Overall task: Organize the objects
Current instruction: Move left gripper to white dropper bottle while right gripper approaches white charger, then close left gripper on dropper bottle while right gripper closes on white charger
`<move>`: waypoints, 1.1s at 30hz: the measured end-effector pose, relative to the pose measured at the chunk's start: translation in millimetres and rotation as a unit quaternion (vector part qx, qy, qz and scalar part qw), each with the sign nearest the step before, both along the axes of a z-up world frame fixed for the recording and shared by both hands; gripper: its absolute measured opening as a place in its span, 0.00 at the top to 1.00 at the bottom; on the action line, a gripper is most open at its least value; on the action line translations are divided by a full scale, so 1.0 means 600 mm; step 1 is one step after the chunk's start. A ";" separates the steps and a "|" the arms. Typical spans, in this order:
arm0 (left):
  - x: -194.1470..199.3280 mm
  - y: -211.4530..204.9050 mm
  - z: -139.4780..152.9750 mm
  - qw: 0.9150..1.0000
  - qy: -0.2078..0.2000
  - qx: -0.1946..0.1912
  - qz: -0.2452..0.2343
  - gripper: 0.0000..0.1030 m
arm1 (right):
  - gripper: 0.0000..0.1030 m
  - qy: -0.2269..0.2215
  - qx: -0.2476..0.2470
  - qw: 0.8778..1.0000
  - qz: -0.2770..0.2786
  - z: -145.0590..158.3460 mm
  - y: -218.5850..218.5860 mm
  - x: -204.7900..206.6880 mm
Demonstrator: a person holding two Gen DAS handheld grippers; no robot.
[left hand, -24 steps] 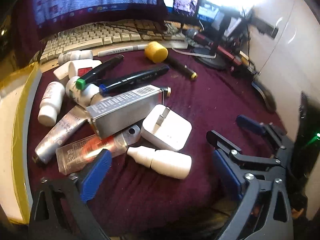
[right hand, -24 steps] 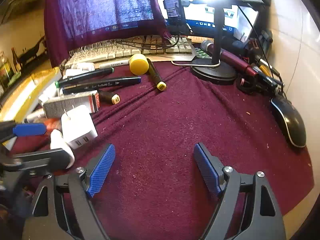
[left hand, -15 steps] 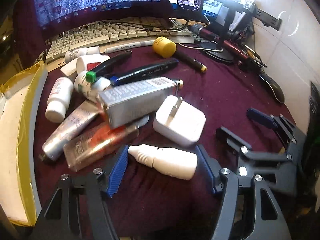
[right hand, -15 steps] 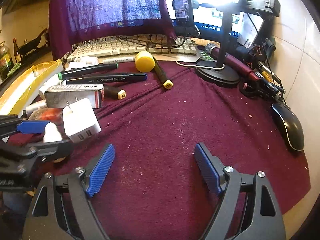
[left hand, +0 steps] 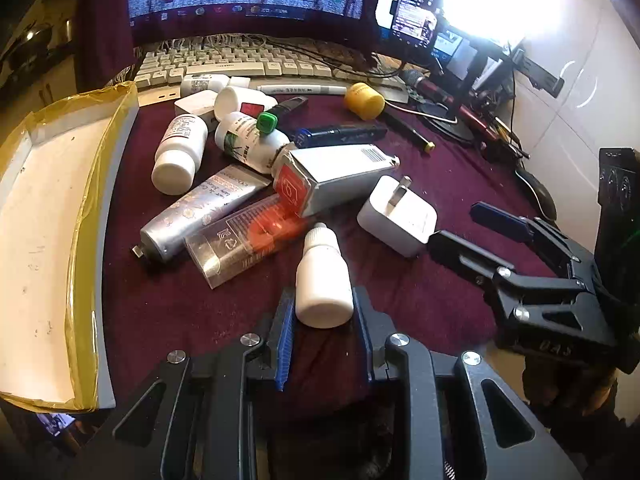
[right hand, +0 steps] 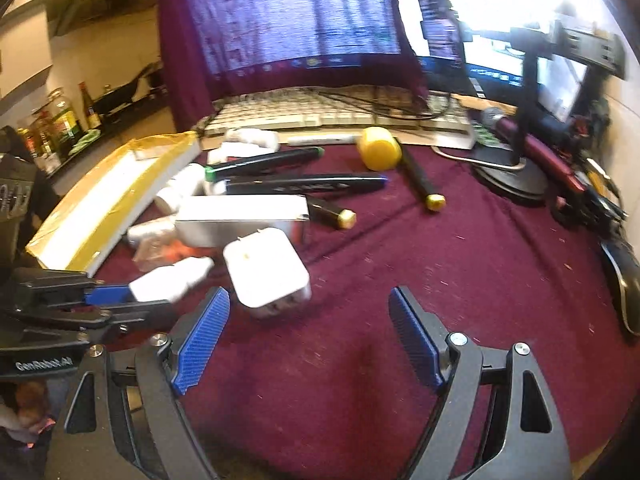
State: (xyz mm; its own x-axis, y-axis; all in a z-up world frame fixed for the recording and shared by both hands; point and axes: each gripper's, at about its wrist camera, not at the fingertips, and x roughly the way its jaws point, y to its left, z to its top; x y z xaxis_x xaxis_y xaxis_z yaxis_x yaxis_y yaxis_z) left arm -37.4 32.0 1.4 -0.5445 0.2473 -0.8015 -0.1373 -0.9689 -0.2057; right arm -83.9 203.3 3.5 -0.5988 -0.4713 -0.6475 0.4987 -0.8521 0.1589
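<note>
Left wrist view: my left tool (left hand: pixel 324 334) pinches the white dropper bottle (left hand: pixel 323 276) at 6 o'clock; my right tool (right hand: pixel 308 336) is spread. Tray (left hand: pixel 86 216) at 9 o'clock holds nothing; sorting barely begun.

The small white bottle (left hand: pixel 323 280) hides its base between blue pads. The tray (left hand: pixel 48 216) runs off the left edge. The right wrist view is motion-blurred, so the monitor (right hand: pixel 288 16) shows nothing readable.

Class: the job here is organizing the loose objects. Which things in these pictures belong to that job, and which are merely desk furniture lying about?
Part of the job:
white dropper bottle, gripped by the left gripper
white charger plug
silver box
taped tray

Lying about:
keyboard
mouse
microphone
</note>
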 end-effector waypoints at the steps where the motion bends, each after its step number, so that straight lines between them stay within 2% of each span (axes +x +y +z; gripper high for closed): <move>1: -0.003 0.003 0.000 1.000 0.000 -0.003 -0.002 0.74 | 0.20 0.000 -0.004 1.000 0.008 0.000 -0.006 -0.003; 5: -0.010 0.004 0.000 1.000 0.005 -0.018 -0.002 0.68 | 0.20 0.002 0.008 1.000 0.007 -0.003 -0.023 -0.012; 9: -0.011 -0.004 0.000 1.000 0.010 -0.003 0.002 0.63 | 0.24 -0.006 0.013 1.000 0.017 -0.010 -0.035 -0.018; 13: -0.012 -0.011 0.000 1.000 0.011 0.011 0.006 0.63 | 0.46 -0.007 0.021 0.999 0.037 -0.012 -0.052 -0.013; 15: -0.012 -0.010 -0.001 1.000 0.014 0.003 0.008 0.66 | 0.58 -0.001 0.042 0.999 0.033 -0.017 -0.059 -0.008; 16: -0.010 -0.009 -0.001 1.000 0.016 -0.006 0.009 0.69 | 0.59 0.003 0.050 0.998 0.030 -0.018 -0.060 -0.005; 17: -0.008 -0.007 -0.001 1.000 0.016 -0.014 0.009 0.75 | 0.59 0.004 0.048 0.998 0.028 -0.018 -0.057 -0.001; 24: -0.013 -0.011 -0.001 1.000 0.017 0.005 0.006 0.75 | 0.59 -0.018 0.027 0.999 0.028 -0.020 -0.056 -0.012; 28: -0.014 -0.007 -0.003 1.000 0.022 -0.003 0.002 0.77 | 0.61 -0.019 0.030 0.999 0.030 -0.019 -0.061 -0.008; 33: 0.003 -0.026 0.001 0.999 0.016 0.030 0.009 0.78 | 0.62 -0.017 0.010 0.999 0.035 -0.004 -0.055 0.013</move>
State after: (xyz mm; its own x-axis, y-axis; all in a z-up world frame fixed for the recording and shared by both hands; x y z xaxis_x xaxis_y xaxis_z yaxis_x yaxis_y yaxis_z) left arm -35.6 16.4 2.0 -0.5739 0.2844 -0.7679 -0.1282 -0.9574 -0.2588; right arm -76.4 170.2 1.3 -0.5418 -0.4985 -0.6767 0.5526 -0.8180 0.1601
